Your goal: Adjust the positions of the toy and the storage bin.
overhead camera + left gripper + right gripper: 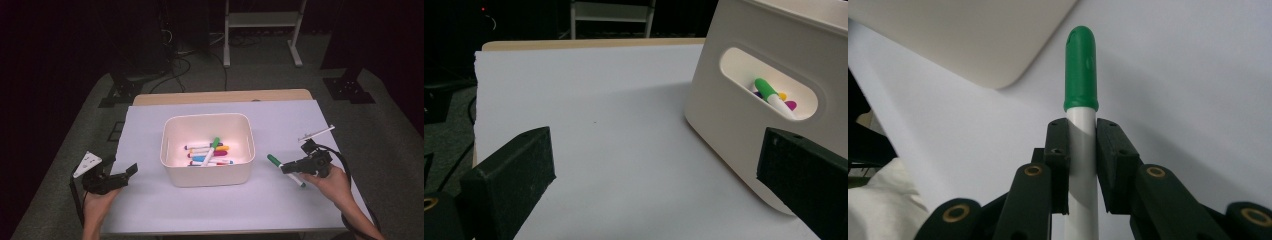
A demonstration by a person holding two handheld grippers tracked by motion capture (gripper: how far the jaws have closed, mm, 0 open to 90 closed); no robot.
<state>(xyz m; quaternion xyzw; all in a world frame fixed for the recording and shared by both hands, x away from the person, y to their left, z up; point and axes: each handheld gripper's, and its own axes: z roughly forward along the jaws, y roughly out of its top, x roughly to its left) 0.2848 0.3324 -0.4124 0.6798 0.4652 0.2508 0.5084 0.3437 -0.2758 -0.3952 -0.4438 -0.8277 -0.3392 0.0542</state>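
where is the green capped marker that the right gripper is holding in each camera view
High view: the held green-capped marker lies right of the white bin, in the right gripper.
Left gripper view: I can't find the held marker here.
Right gripper view: upright at centre, clamped between the black jaws.
Shared landmark: the white bin.

Left tool (131, 170): matte black body, two broad flat-faced black jaws, grey three-cornered plate with small dark holes on top at 10 o'clock of the hand. Right tool (285, 168): black linkage arms with brass-coloured pivot rings, small screw holes in the jaw blocks, thick black cable looping off at 4 o'clock. Forearms bare, no sleeves visible.
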